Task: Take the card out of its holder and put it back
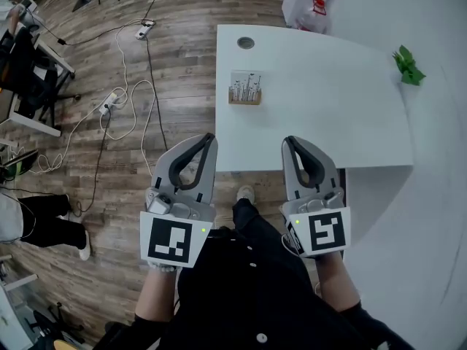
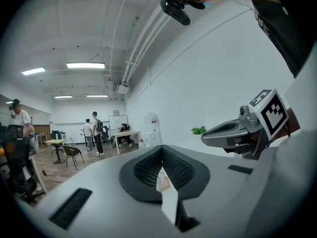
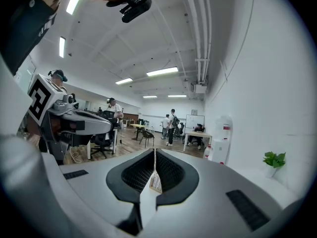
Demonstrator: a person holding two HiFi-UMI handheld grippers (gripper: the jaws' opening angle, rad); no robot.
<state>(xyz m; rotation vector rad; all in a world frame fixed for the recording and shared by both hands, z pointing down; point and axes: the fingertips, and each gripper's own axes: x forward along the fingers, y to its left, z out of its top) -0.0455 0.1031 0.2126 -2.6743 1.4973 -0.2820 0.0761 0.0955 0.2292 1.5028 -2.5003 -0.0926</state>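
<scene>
A white card with dark print stands upright in a small wooden holder [image 1: 245,89] on the white table [image 1: 321,100], near its left side. Both grippers hang close to my body, short of the table's front edge and well apart from the card. My left gripper [image 1: 209,138] is shut with nothing in it, and so is my right gripper [image 1: 290,143]. In the left gripper view the jaws [image 2: 161,150] meet, and the card [image 2: 162,180] peeks through the gap. The right gripper view shows the same: closed jaws [image 3: 155,152] with the card [image 3: 155,182] far beyond them.
A small green plant [image 1: 408,65] stands at the table's right edge, and a round cable hole [image 1: 246,43] lies at its far left. Cables and a power strip [image 1: 109,105] lie on the wooden floor to the left. People and chairs fill the far room.
</scene>
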